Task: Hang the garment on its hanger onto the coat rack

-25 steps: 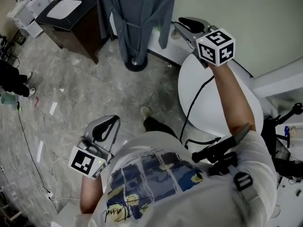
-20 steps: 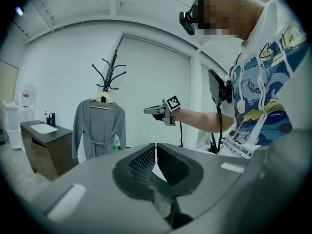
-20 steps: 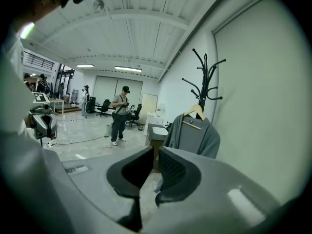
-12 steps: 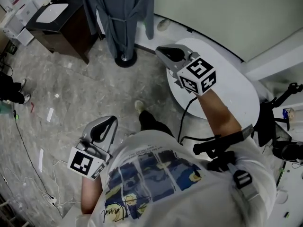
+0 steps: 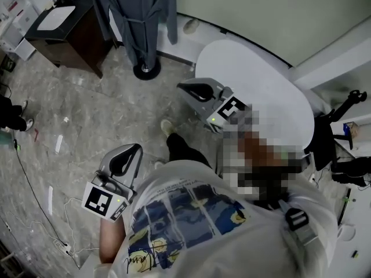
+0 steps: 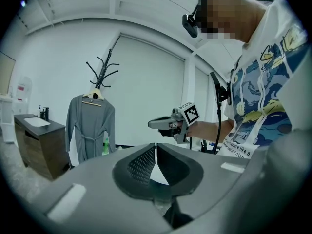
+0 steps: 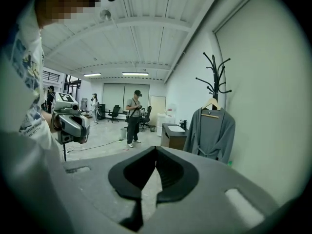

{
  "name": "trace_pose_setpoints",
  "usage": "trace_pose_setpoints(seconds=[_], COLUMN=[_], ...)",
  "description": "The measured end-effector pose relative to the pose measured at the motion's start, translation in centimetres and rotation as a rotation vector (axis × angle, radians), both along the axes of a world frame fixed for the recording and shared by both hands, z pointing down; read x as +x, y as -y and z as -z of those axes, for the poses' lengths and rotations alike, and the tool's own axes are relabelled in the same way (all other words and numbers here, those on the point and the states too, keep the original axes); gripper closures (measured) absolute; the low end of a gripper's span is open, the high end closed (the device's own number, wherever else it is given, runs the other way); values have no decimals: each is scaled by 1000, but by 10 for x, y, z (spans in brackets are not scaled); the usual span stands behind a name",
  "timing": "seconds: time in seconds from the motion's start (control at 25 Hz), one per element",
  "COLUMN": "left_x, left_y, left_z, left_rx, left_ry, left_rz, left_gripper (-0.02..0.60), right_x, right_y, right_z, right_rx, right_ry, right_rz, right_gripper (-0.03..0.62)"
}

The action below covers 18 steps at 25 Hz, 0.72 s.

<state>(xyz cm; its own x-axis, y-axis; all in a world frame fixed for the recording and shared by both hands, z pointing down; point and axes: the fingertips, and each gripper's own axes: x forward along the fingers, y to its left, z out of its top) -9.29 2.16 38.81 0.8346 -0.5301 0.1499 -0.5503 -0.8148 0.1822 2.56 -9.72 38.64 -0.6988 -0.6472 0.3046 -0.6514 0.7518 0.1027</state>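
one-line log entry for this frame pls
stage: garment hung | grey robe on hanger on coat rack | left tool: shut, empty | right tool: jaws closing shut, empty | both tools clear of rack

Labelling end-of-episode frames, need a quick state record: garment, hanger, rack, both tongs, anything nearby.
garment: grey robe, hanging, belt tied at the waist
hanger: wooden, hooked on the rack
coat rack: black, round base on the floor
left tongs: shut, empty
right tongs: shut, empty, clear of the robe
nearby: dark cabinet beside the rack; white round table
task: looks done
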Motion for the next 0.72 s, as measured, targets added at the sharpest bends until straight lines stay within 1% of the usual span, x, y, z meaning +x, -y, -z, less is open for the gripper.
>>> trace_pose_setpoints(seconds=[0.32,0.72], left_x=[11,13], left_y=[-12,-22], left_z=[-2,-7], left_rx=[-11,-22], left_ry=[7,-4], left_rz=[-28,-42], left_gripper=[566,566], right_x=[-7,-21], right_y=[-37,-64], right_z=[-17,-25], right_rx=[-45,-45], right_ry=[5,-41], right_rz=[37,83], right_gripper=[591,592])
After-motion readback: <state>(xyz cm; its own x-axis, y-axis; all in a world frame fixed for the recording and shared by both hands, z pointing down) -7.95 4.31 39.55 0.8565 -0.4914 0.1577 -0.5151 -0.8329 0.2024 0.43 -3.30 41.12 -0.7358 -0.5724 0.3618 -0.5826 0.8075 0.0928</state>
